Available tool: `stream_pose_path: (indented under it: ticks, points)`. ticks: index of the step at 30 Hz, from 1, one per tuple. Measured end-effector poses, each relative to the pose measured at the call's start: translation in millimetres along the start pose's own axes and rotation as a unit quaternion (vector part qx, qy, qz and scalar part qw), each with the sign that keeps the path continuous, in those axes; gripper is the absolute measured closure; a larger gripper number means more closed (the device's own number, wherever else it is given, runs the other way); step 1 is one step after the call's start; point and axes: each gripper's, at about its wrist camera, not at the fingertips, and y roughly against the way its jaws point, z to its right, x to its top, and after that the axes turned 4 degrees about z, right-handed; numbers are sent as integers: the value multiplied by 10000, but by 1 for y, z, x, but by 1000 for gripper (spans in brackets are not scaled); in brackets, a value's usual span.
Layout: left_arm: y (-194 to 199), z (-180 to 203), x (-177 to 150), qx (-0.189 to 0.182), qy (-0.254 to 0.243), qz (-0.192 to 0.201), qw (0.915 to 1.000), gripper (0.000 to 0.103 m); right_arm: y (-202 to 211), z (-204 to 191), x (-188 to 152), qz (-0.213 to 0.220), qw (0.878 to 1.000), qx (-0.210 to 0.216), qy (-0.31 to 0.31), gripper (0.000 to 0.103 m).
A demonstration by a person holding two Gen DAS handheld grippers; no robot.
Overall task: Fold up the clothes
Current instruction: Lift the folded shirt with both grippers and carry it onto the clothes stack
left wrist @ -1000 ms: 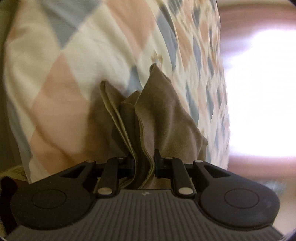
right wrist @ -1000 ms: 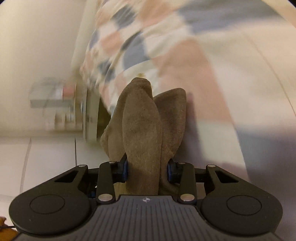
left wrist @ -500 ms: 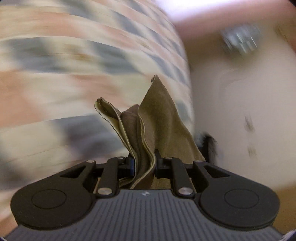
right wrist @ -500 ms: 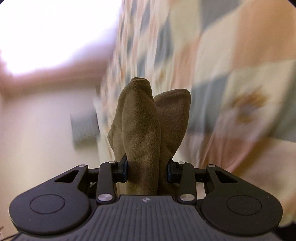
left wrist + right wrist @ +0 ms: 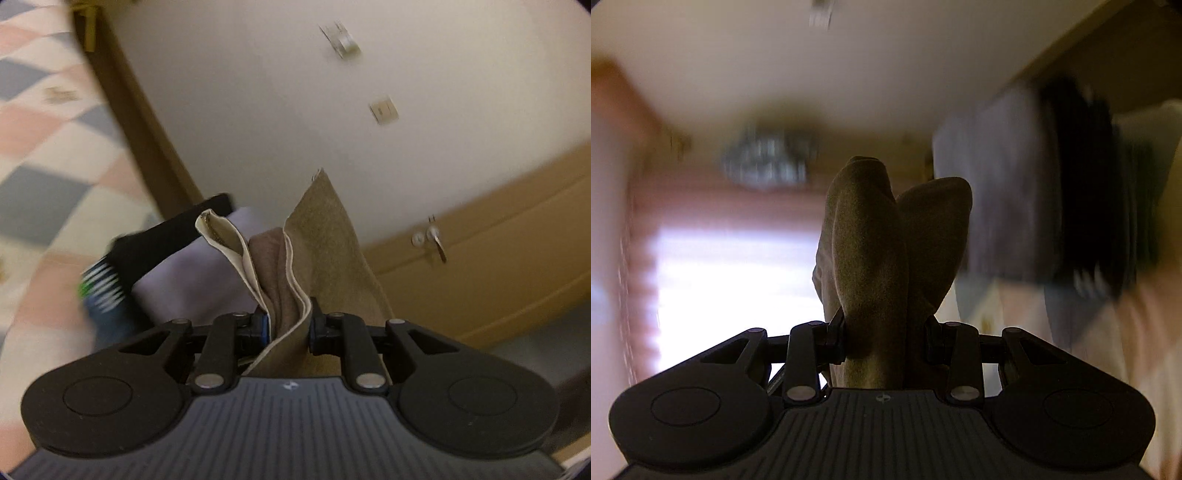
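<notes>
My left gripper [image 5: 288, 326] is shut on a bunched edge of an olive-brown garment [image 5: 325, 236] with a pale lining; folds stick up between the jaws. My right gripper [image 5: 884, 341] is shut on another part of the same brown garment [image 5: 868, 236], two rounded folds rising above the jaws. Both hold the cloth in the air, off the bed. A pile of folded clothes, lilac [image 5: 192, 273], black and striped, lies on the checked quilt [image 5: 48, 155]; it also shows blurred in the right wrist view [image 5: 1008, 184].
A checked pink, blue and cream quilt covers the bed at left. A wooden bed frame [image 5: 147, 147] runs beside a white wall [image 5: 295, 92]. A tan cabinet door with a handle [image 5: 436, 243] is at right. A bright window [image 5: 731, 288] glares in the right view.
Both grippers have swung upward and round with the garment; the views now face the wall, cabinet and clothes pile instead of the quilt. Both grips on the cloth are unchanged.
</notes>
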Motion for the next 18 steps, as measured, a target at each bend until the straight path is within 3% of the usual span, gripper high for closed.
stream_pose_path:
  ticks: [5,10,15,18]
  points:
    - [-68,-3,31,89,-147,-365,9992,88,-24,17,30,623,9963,-93,-586,67]
    - [-135,-6,63,177,-294,-730,9967,87,-51,32,41,987,9933,-339,-498,67]
    - [-153,-33,65,444,-197,-848,9952,82,-75,54,50,856,9919,-813,-471,62]
    - [-138,-27,72,537,-341,-517,9966,82,-82,53,69,798,9922,-915,-291,56]
